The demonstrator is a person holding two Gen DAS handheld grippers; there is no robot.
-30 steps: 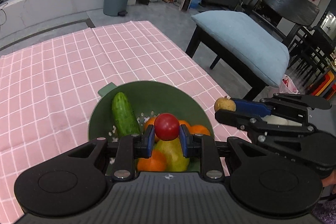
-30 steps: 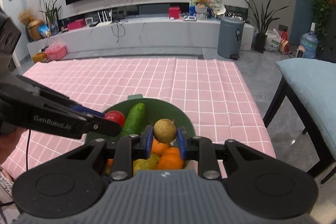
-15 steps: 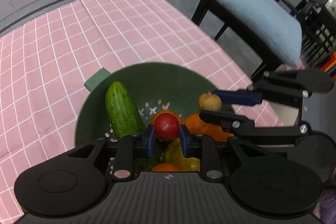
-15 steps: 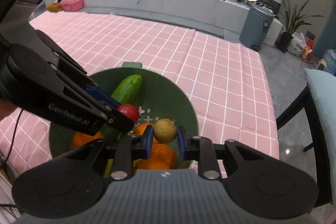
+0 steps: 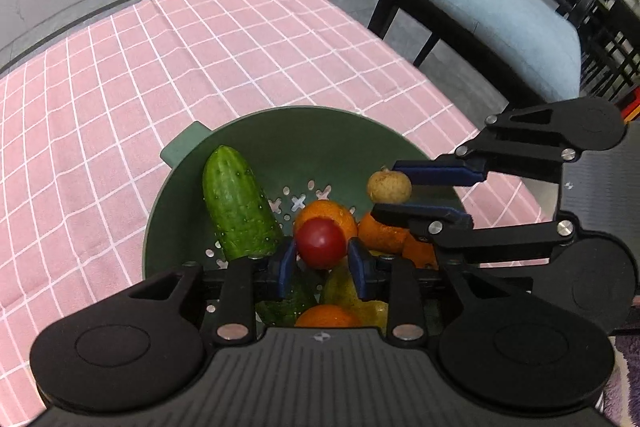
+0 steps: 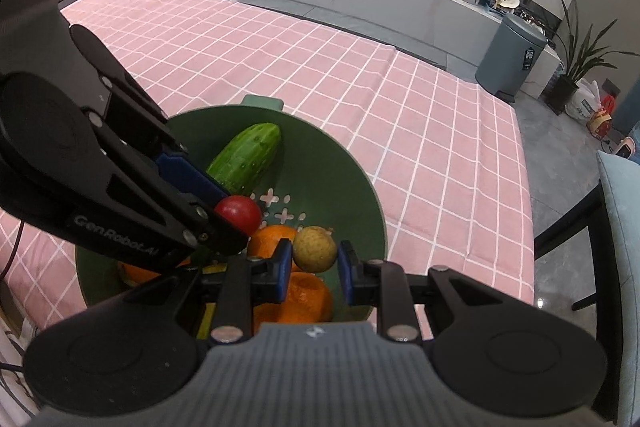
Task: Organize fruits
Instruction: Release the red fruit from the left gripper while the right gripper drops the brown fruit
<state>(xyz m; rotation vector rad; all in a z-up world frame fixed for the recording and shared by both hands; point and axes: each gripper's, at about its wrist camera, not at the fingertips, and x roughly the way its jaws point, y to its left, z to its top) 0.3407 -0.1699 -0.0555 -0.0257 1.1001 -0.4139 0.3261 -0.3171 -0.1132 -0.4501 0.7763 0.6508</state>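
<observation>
A green colander (image 5: 304,111) (image 6: 362,183) on the table holds a cucumber (image 5: 240,207) (image 6: 248,157), oranges (image 5: 334,207) (image 6: 304,301) and a yellow pear (image 5: 344,293). My left gripper (image 5: 322,259) (image 6: 236,217) hangs low inside it. Its jaws are opening around a red tomato (image 5: 322,241) (image 6: 240,211), which sits on an orange between the pads. My right gripper (image 6: 314,261) (image 5: 386,191) is shut on a small tan round fruit (image 6: 314,247) (image 5: 389,185) over the colander's right side, just above the oranges.
A pink checked tablecloth (image 5: 200,47) (image 6: 280,59) covers the table, whose edge runs close to the colander's right. A dark chair with a blue cushion (image 5: 480,7) stands beyond that edge. A grey bin (image 6: 510,59) and a low cabinet stand on the far floor.
Both grippers have sunk down into the colander with their fruits. The left pads have spread a little away from the tomato. The right grip on the tan fruit is unchanged.
</observation>
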